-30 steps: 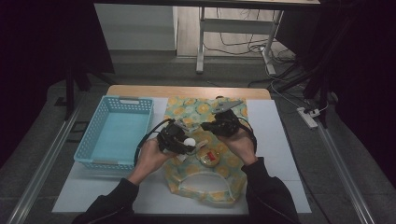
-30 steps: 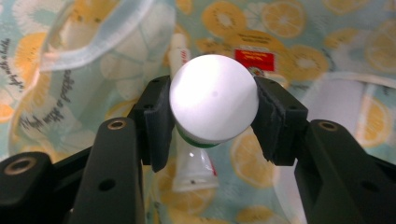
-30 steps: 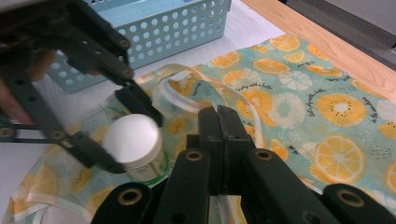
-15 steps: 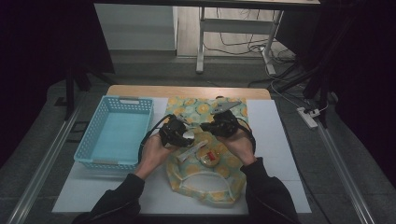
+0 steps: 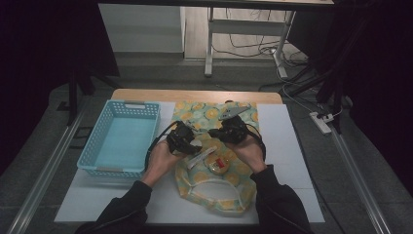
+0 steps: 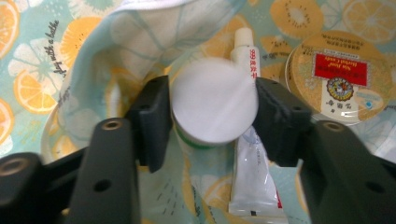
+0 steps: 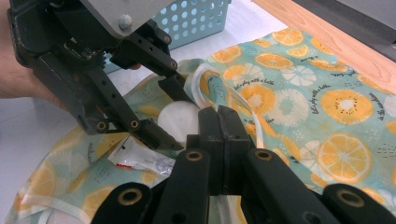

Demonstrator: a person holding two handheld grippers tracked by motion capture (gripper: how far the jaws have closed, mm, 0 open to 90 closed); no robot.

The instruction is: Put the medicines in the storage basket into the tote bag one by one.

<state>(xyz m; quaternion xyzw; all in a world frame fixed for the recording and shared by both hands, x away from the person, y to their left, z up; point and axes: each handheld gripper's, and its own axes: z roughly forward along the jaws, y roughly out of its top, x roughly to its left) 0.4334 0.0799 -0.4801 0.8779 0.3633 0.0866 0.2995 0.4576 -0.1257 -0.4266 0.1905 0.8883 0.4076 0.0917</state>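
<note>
Readable on the fruit-print cloth (image 6: 32, 70): cursive "play with a bottle", curving beside an orange slice in the left gripper view; repeated beside the slices in the right gripper view, too small there to read in full. On the white tube (image 6: 247, 56): small red characters, illegible. On the round tin (image 6: 341, 77): red label with white print, also too blurred to read.

right gripper (image 7: 223, 122) fingers pressed together on fruit-print cloth (image 7: 327, 100), left gripper (image 7: 170, 114) clasping white tub (image 7: 180, 117)
</note>
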